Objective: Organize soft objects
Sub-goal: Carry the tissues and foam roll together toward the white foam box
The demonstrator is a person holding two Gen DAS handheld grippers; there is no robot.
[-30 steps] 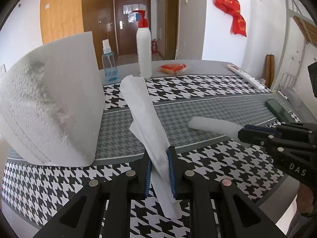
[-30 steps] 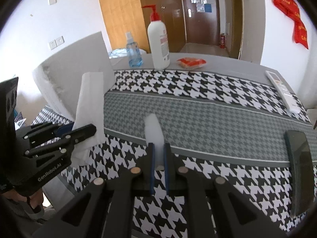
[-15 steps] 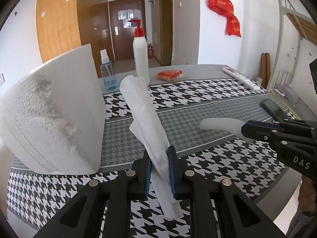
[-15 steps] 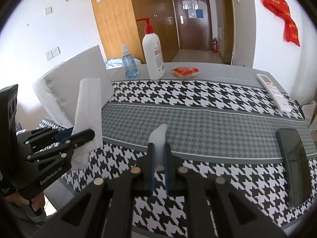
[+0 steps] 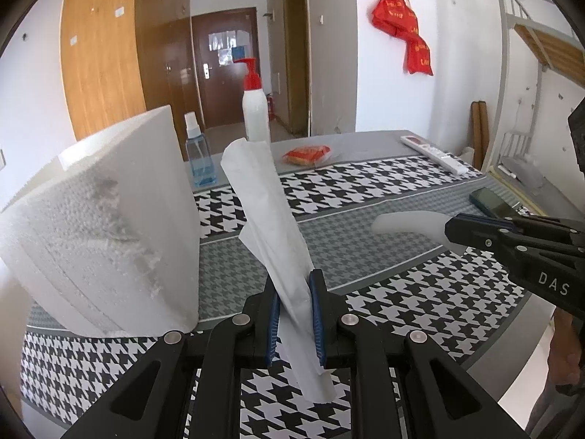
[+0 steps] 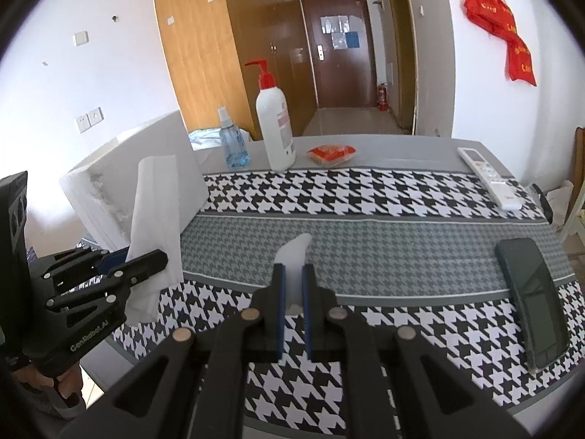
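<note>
The tissue [image 5: 270, 226] is a white, creased sheet folded into a long narrow strip, rising past the fingertips and hanging below them. The left gripper [image 5: 295, 314] is clenched on it, held level above the table [image 5: 365, 234]. The right gripper [image 6: 292, 300] is clamped on a smooth white foam strip [image 6: 294, 256] that curls beyond its jaws. A foam block [image 5: 109, 226] stands left of the left jaws.

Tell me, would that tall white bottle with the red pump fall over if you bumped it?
Probably fairly easily. The pump bottle stands tall and narrow on a small base, so a nudge near the top could tip it. It looks like rigid plastic, so it likely wouldn't squash. How full it is cannot be seen.
</note>
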